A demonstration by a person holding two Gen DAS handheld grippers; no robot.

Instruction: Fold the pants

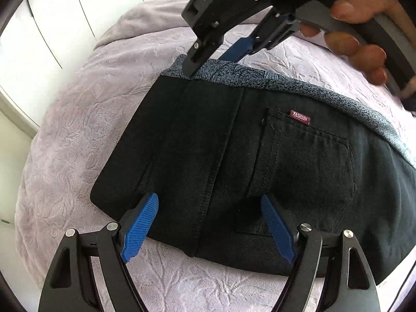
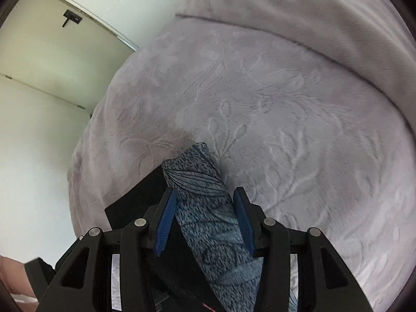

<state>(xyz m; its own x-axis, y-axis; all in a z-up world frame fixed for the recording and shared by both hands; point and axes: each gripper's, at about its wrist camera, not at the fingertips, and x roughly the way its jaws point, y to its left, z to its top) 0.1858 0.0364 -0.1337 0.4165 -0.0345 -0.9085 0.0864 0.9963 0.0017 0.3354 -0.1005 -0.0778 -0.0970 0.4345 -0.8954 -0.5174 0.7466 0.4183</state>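
Black pants point(image 1: 234, 161) lie folded on a lilac bedspread point(image 1: 104, 83), back pocket and a red "FASHION" tag point(image 1: 301, 117) up, with a blue-grey patterned lining point(image 1: 260, 76) along the far edge. My left gripper point(image 1: 208, 223) is open, its blue pads over the near edge of the pants, holding nothing. My right gripper point(image 2: 204, 218) is open, its jaws either side of the patterned strip point(image 2: 202, 202) without closing on it. It also shows in the left wrist view point(image 1: 208, 57), at the far edge of the pants.
The embossed lilac bedspread point(image 2: 286, 117) covers the bed, with a raised fold point(image 2: 312, 13) at the back. White cupboard doors point(image 1: 52, 26) and a pale wall point(image 2: 39, 104) stand beyond the bed's left edge.
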